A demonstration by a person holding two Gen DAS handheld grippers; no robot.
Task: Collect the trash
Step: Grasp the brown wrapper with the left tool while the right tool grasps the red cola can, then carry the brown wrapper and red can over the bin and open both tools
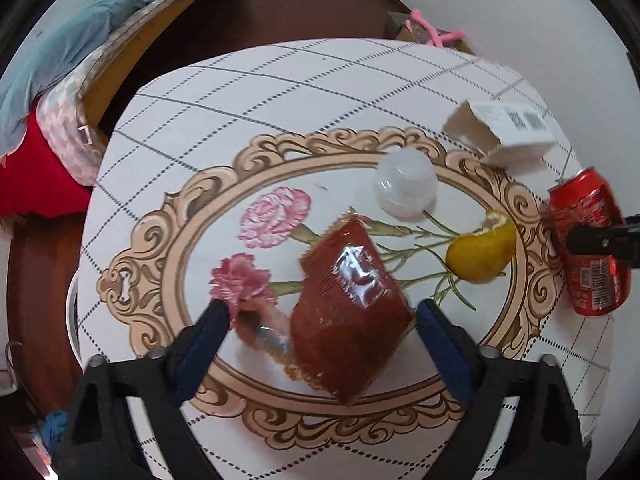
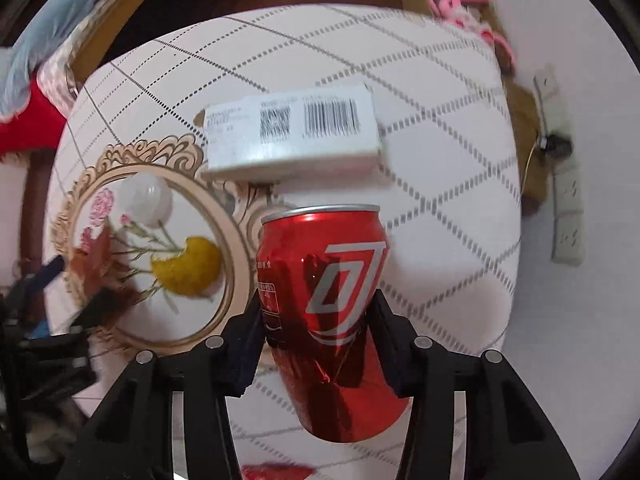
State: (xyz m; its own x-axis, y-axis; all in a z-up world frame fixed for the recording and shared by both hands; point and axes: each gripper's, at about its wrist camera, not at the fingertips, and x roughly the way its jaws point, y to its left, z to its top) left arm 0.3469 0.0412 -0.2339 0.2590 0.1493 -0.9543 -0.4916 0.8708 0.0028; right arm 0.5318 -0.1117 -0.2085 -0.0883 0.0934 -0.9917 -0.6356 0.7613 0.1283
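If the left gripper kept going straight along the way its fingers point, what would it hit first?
Most likely the red-brown snack packet, which lies on the table between the open fingers of the left gripper. Neither pad seems to touch it, though depth is hard to judge.

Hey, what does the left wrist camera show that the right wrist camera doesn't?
Only the left wrist view shows the left tongs open astride the red sauce packet. Only the right wrist view shows the right tongs shut on the red can, and a wall power strip. Both show the can, the white box, the lemon piece and the translucent cup.
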